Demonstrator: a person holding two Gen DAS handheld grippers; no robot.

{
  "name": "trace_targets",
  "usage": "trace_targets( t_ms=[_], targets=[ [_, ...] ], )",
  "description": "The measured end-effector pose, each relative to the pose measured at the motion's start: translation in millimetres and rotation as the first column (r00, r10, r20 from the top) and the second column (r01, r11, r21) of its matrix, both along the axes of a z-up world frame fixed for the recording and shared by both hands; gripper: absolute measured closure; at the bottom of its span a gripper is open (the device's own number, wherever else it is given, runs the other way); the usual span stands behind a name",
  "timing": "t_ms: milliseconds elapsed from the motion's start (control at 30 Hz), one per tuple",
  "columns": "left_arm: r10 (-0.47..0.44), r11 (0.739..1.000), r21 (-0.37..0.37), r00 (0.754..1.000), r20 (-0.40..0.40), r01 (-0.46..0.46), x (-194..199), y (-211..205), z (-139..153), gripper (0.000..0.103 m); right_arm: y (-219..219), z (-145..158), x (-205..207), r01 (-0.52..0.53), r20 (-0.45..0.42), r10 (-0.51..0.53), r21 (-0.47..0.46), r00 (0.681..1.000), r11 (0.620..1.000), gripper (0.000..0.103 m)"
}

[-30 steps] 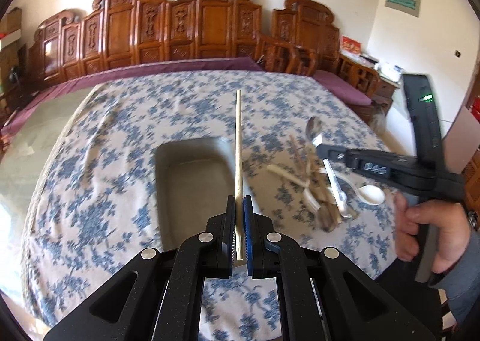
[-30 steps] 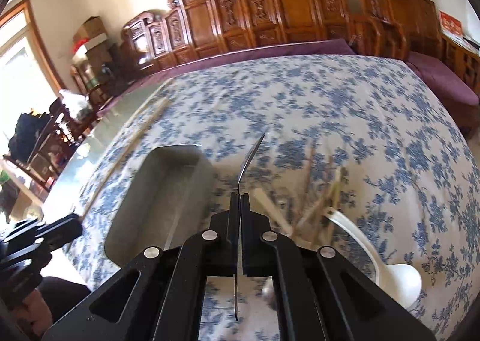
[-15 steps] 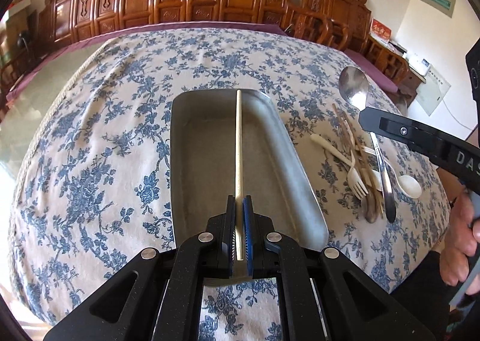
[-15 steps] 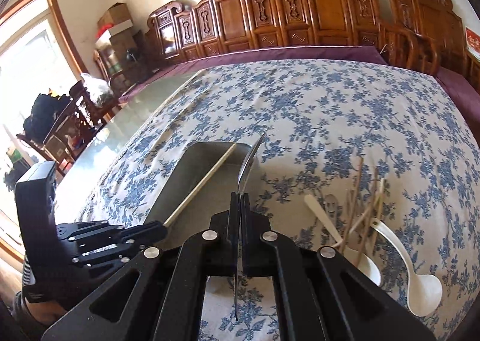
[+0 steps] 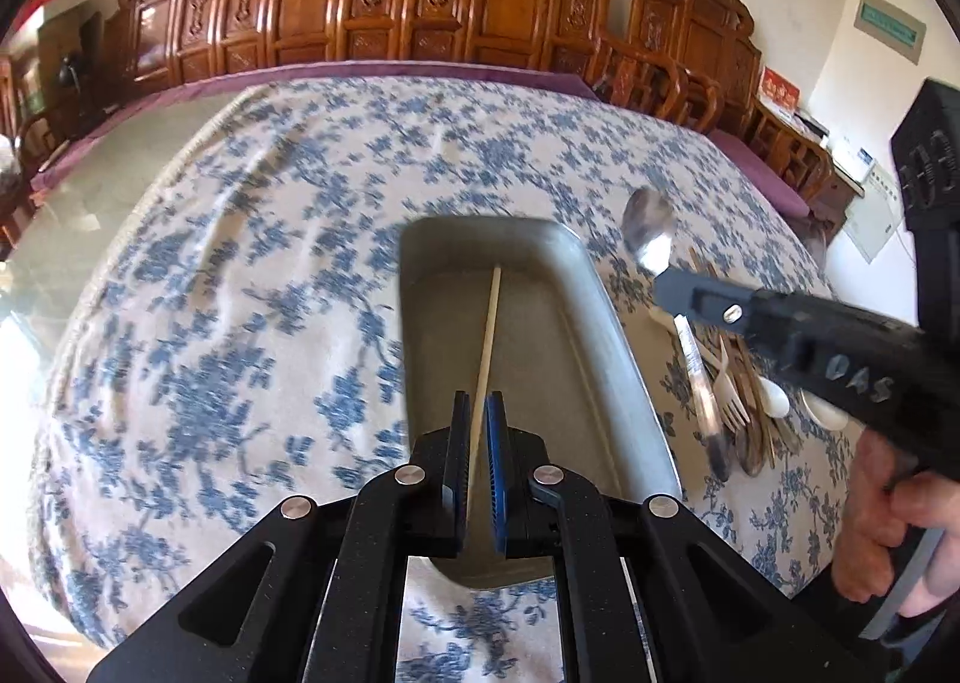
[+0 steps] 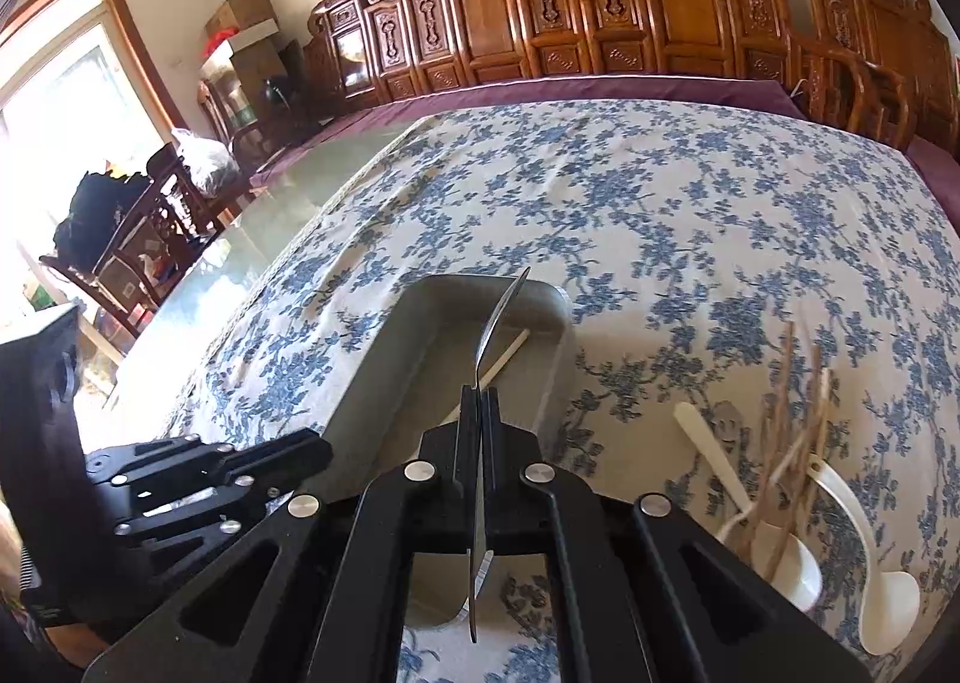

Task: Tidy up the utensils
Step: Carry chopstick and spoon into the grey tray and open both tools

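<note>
A grey metal tray (image 5: 624,383) lies on the flowered tablecloth; it also shows in the right wrist view (image 6: 384,377). My left gripper (image 5: 477,413) is over its near end with its jaws slightly apart. A wooden chopstick (image 5: 487,335) runs between them, far end down in the tray, also seen in the right wrist view (image 6: 504,359). My right gripper (image 6: 478,401) is shut on a metal spoon (image 6: 498,317), held edge-on over the tray. In the left wrist view the spoon (image 5: 648,233) hangs over the tray's right rim.
A pile of utensils (image 5: 738,401) lies right of the tray: wooden chopsticks (image 6: 792,431), a white plastic fork (image 5: 729,395), white ladles (image 6: 882,581). Carved wooden chairs (image 5: 420,17) stand behind the table. Bare glass tabletop (image 5: 90,203) lies to the left.
My left gripper's jaws have parted a little and the chopstick's far end has dropped into the tray. My right gripper has carried the spoon left, over the tray.
</note>
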State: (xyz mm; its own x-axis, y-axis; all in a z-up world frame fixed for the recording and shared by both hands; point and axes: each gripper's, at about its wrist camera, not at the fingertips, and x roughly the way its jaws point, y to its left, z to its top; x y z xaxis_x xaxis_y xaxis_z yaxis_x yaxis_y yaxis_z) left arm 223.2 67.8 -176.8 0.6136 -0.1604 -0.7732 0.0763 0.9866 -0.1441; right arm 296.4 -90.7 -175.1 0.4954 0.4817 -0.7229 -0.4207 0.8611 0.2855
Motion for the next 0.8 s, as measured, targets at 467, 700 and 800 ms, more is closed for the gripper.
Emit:
trace_targets(
  t_ms=[467, 700, 800],
  targets=[
    [0.067, 0.998, -0.008, 0.997, 0.037, -0.067, -5, 30, 12, 0.099, 45, -49, 5, -0.057, -0.076, 0.05, -0.094, 0.996, 0.994, 0.1],
    [0.057, 0.998, -0.006, 0.997, 0.044, -0.057, -5, 26, 13, 0.099, 36, -50, 4, -0.046, -0.074, 0.04, -0.078, 0.996, 0.996, 0.097],
    [0.046, 0.999, -0.003, 0.998, 0.052, -0.045, -5, 20, 14, 0.099, 24, -40, 2, -0.037, -0.055, 0.034, -0.061, 0.998, 0.997, 0.097]
  ],
)
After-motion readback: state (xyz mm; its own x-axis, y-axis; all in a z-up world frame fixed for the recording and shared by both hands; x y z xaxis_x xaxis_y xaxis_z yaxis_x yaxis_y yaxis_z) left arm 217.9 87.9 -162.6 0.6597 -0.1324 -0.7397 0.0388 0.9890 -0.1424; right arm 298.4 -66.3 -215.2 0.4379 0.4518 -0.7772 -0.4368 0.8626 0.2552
